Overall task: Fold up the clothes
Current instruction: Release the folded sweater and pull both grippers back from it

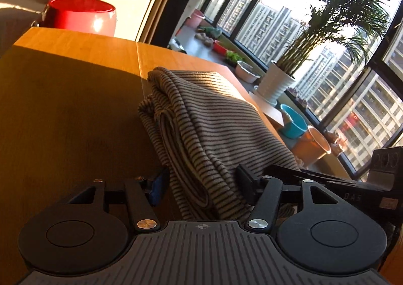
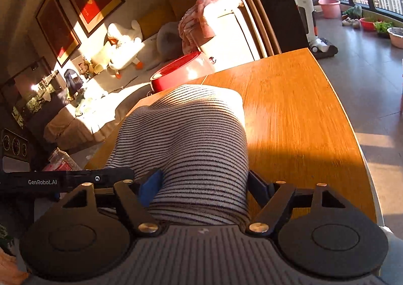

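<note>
Striped knit, one piece only: a grey-and-black striped garment [image 1: 211, 128] lies bunched in the lower centre of the left wrist view, on the wooden surface [image 1: 70, 98], its folds running down between the fingers of the left gripper [image 1: 201, 186]; its jaws stand apart on either side of the cloth, and whether they pinch it I cannot tell; in the right wrist view the same garment [image 2: 191, 138] fills the centre and passes between the jaws of the right gripper [image 2: 204, 186], which press in on it from both sides, grasping it; two grippers in all, the second one's black body entering each view at the lower edge; one red basin [image 1: 80, 15] sits beyond the far edge of the surface, upper left; the surface is warm orange wood, half in sun, half in shadow; at right, tall windows [image 1: 327, 33] show apartment blocks; one potted palm [image 1: 279, 81] in a white ribbed pot; three framed pictures [image 2: 90, 0] on the wall, upper left of the right wrist view.
</note>
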Motion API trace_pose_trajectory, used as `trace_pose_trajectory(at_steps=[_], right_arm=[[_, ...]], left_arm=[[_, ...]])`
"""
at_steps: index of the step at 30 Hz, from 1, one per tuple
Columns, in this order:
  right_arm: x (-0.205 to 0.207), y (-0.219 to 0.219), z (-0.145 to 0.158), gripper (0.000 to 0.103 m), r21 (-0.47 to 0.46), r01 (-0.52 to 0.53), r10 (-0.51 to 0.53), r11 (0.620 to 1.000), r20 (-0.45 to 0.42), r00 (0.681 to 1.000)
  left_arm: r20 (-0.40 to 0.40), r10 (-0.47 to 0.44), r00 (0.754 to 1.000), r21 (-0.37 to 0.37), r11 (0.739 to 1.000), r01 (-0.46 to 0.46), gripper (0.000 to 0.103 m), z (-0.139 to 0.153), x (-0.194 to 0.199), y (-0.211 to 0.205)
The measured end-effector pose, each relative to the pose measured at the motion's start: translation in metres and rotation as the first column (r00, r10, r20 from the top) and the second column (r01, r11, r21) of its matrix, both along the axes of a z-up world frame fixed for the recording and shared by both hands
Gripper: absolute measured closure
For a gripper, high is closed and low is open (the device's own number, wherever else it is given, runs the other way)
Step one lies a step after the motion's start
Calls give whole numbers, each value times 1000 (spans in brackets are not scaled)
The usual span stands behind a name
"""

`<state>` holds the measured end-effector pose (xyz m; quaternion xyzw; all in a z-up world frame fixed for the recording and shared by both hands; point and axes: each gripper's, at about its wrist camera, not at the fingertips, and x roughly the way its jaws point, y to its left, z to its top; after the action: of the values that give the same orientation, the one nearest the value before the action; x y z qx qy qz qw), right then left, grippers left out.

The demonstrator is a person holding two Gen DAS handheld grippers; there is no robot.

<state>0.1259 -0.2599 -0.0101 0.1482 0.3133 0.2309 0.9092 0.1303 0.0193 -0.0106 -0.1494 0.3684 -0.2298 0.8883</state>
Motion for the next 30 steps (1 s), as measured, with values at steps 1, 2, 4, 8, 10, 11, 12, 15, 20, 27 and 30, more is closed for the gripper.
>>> trace_pose_trajectory(at_steps=[1,2,4,8,10,11,12,15,20,27,30], right_arm=[[3,3,-2,29,2,-6,6,1000,-2,1000],[5,5,-4,28,4,-11,11,1000,-3,1000],[10,10,-7,28,8,-22,22,1000,-6,1000],[43,34,-11,26,23,-28,28,999,1,1000],[67,49,-11,26,10,-34,34,999,11,999],[80,57,-11,26,2,-39,39,999,17,999],[91,63,-11,25,-1,-45,45,999,18,999],[119,77,-11,23,-6,-60,60,998,14,998],[138,88,-13,23,9,-73,73,997,2,997],[142,86,-14,21,18,-72,72,997,-8,997],[143,87,-14,20,17,-76,76,997,-8,997]], left_arm=[[1,-4,1000,-14,1000,4,46,-1,0,1],[14,4,1000,-7,1000,-4,46,-2,1,3],[42,27,999,4,1000,-28,45,-3,8,9],[65,104,992,-9,995,-104,32,-12,42,39],[69,137,988,-24,990,-136,30,-15,61,52],[72,153,986,-32,988,-151,30,-17,70,58],[78,166,983,-32,986,-164,30,-17,77,62],[103,195,975,-18,981,-194,30,-15,92,69],[125,195,973,-11,981,-195,29,-14,105,76],[129,191,973,-23,982,-189,28,-17,103,78],[127,191,973,-29,982,-189,26,-19,105,80]])
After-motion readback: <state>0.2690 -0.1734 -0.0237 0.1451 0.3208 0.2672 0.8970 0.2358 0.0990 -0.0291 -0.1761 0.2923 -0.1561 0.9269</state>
